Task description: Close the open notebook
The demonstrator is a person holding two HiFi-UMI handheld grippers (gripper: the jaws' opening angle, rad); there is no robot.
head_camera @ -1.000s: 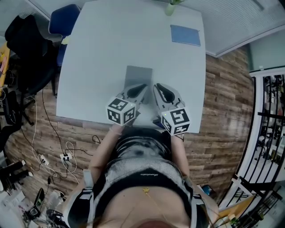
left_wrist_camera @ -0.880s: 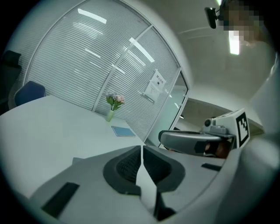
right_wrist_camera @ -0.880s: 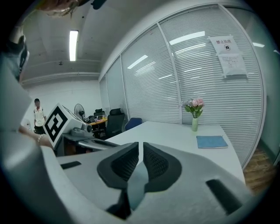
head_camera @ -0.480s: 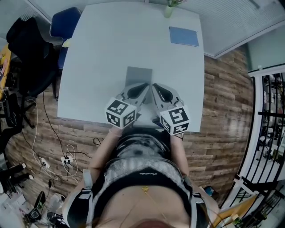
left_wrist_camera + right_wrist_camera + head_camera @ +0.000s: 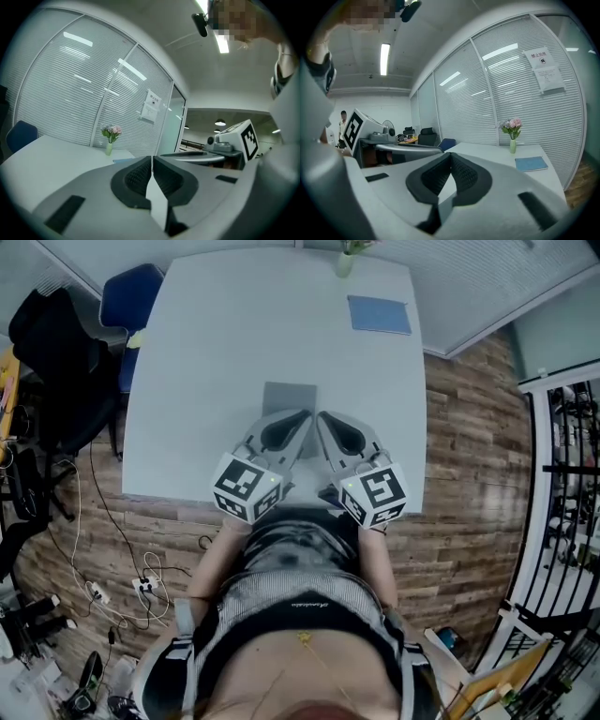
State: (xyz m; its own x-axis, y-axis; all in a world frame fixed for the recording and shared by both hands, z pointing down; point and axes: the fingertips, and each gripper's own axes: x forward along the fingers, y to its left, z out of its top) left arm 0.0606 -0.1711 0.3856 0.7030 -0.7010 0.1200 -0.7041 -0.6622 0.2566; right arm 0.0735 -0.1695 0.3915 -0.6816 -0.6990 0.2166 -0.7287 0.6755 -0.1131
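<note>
Blue book [image 5: 379, 314] lying at the bench's [image 5: 216, 352] far right corner, a little vase of pink flowers [image 5: 345, 261] on the far edge just left of it, a blue chair [image 5: 131, 298] off the far left corner, all well apart from the action. Over the near edge, the left tongs [image 5: 307, 414] are pressed together on nothing and the right tongs [image 5: 320, 416] sit tip to tip, empty too, side by side and covering the near end of the grey notebook [image 5: 289, 395]. It lies flat and shut near the middle of the near edge, one plain grey rectangle.
</note>
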